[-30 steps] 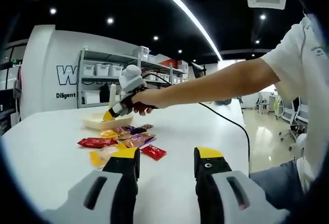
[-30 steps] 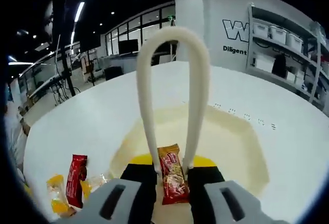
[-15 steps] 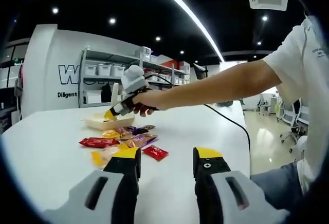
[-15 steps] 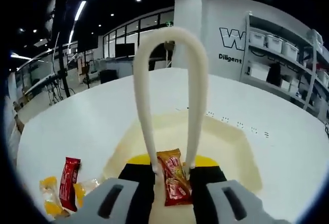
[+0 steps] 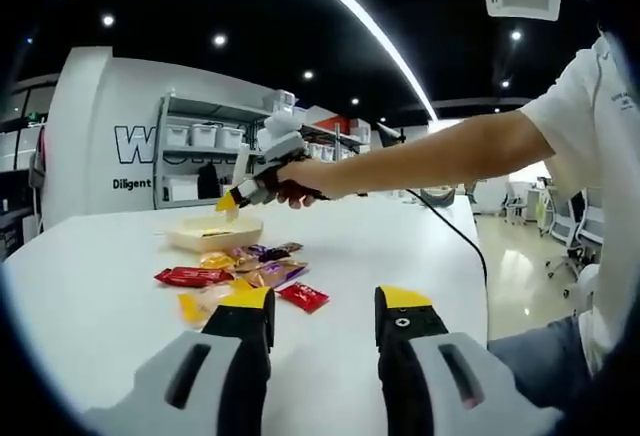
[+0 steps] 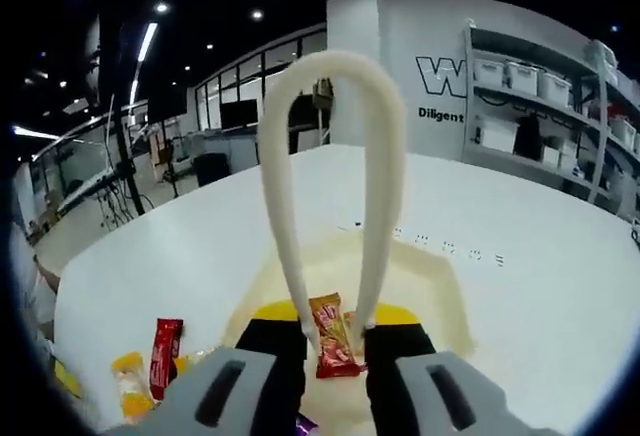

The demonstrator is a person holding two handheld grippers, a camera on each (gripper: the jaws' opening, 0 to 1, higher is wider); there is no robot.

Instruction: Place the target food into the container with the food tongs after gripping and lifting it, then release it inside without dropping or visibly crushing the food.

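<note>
One idle left gripper (image 5: 322, 318) is hanging with jaws wide over the table (image 5: 100, 286), short of the loose snack packets (image 5: 240, 274), while the person's hand (image 5: 300, 178) is carrying the right gripper (image 5: 228, 201) above the tray (image 5: 213, 234). Right gripper view: its jaws are clamping the tongs (image 6: 330, 181), and the red snack bar (image 6: 332, 334) appears to be lying in the tray between the tong tips, so lifting straight up looks best; whether the tips are pinching it cannot be told.

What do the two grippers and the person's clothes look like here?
The left gripper has black jaws with yellow tips on pale grey bodies with dark slots. The right gripper looks the same, and a black cable trails from it. The person wears a white short sleeve.
</note>
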